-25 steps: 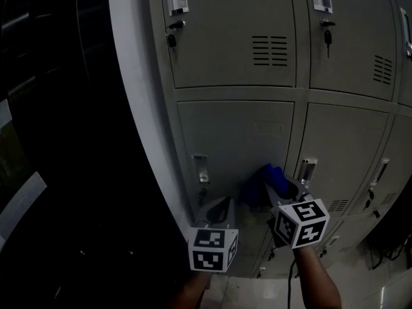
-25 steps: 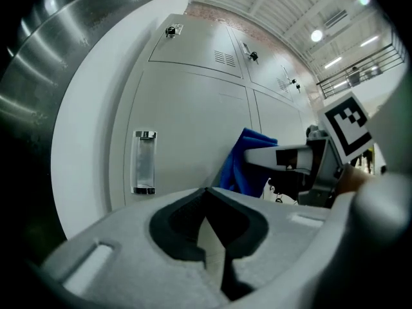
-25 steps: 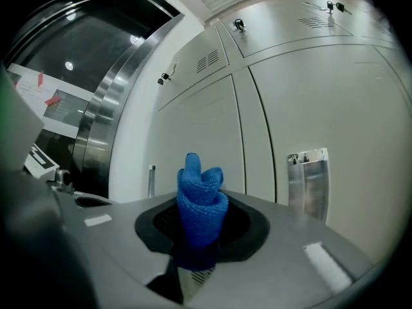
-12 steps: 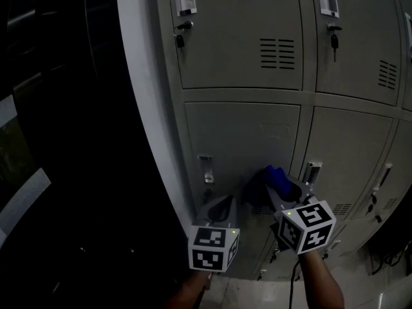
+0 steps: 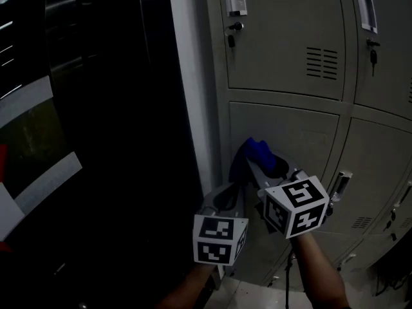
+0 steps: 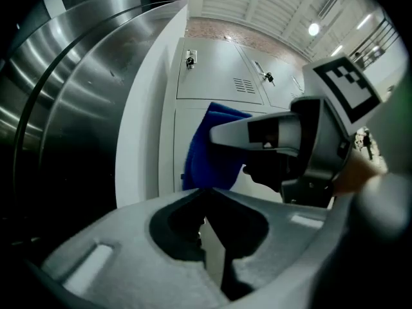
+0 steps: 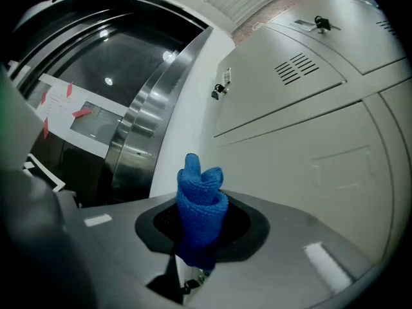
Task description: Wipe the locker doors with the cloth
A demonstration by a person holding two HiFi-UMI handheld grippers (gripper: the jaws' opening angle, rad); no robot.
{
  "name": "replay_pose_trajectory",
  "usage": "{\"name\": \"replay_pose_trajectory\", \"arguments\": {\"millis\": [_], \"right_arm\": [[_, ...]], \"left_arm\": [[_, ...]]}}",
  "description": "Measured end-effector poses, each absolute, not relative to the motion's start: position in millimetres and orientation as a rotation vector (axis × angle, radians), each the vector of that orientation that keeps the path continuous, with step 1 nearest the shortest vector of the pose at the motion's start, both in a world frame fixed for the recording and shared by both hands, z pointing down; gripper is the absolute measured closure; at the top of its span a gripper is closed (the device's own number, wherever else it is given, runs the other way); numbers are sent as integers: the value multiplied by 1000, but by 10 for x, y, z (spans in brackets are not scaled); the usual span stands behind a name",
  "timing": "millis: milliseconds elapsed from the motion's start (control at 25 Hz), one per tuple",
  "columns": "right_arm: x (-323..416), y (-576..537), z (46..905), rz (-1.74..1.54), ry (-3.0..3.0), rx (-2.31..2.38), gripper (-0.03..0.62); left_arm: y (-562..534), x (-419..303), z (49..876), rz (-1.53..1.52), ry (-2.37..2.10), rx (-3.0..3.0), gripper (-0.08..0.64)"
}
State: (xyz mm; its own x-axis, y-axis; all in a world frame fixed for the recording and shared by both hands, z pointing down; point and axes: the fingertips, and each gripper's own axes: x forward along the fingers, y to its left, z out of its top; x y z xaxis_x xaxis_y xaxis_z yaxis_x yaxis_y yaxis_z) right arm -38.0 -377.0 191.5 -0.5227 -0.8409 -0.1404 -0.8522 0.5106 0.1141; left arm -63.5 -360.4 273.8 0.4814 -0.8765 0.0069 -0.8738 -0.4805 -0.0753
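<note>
Right gripper view: my right gripper point(image 7: 193, 262) is clamped on the bunched blue cloth point(image 7: 201, 201), by the left edge of the lower locker door point(image 5: 290, 140). Left gripper point(image 6: 215, 250) closed, empty, just beside. Risk: door friction drags the wad free; grippers could knock.

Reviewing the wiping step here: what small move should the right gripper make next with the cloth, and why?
Probably sweep the right gripper rightward across the middle locker door. Its jaws clamp the blue cloth, which sits near that door's left edge, so most of the panel lies to its right.
</note>
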Motion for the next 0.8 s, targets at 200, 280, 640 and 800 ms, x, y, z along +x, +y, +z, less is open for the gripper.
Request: {"name": "replay_pose_trajectory", "arguments": {"millis": [200,280,640,800], "right_arm": [[-700,-3992,1890,292,2713,-1482,503],[-742,-4067,1903,299,2724,-1493,503],[-497,-4100,1892,284,2702,-1556,503],[-290,-4037,1882,279,2675,-1592,503]], "left_arm": [[-3607,-844,2704,-66,1612,-2630,558],[-3598,-885,2704,-62,1620,-2628,558],[-3584,-783,2679,-57,1584,-2649,558],[-3582,-602,2661,-52,1538,-2674,558]]}}
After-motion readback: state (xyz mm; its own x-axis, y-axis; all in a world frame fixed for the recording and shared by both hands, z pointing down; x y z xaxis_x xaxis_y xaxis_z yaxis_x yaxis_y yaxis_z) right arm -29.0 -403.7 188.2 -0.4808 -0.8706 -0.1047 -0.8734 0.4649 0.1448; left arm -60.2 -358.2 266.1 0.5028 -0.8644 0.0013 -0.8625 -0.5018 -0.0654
